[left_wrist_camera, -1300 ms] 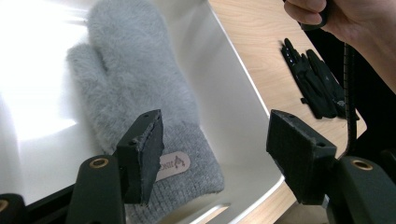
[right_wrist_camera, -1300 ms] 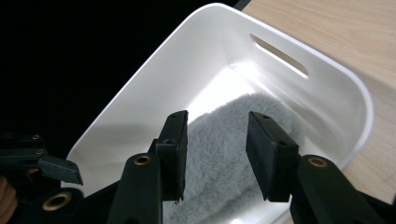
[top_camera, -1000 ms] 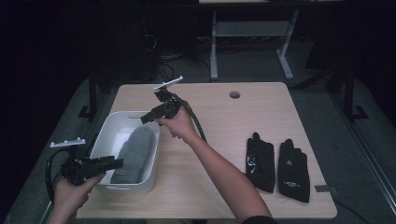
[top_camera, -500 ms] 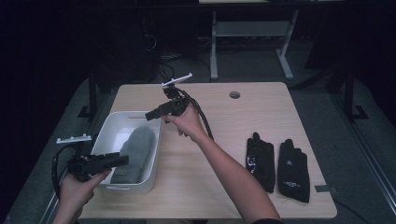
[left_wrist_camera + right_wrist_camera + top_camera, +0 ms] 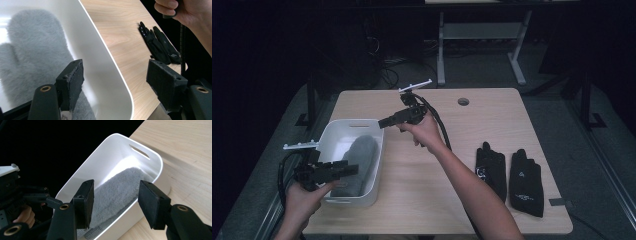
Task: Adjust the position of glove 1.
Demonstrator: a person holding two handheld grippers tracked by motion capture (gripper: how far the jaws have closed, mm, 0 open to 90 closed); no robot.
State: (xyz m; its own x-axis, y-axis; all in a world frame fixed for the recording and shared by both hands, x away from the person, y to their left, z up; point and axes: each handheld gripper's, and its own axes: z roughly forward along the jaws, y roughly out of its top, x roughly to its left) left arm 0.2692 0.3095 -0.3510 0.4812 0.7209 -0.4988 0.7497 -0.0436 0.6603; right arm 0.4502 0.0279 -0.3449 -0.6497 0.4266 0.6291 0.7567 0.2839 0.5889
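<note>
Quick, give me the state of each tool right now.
Left tool: open, holding nothing, over the rim of the white bin.
Right tool: open, holding nothing, pointed at the grey mitten.

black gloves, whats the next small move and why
Probably swing the right hand-held gripper, open and empty above the bin, over to the black gloves lying flat on the table. The grey mitten already lies in the bin.

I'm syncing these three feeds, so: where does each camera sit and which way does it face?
High view: above the person's side, looking forward and down on the table; both forearms show.
Left gripper view: rides the left gripper, over the white bin; its jaws stand open.
Right gripper view: rides the right gripper, facing the bin.
All share the grey mitten.
</note>
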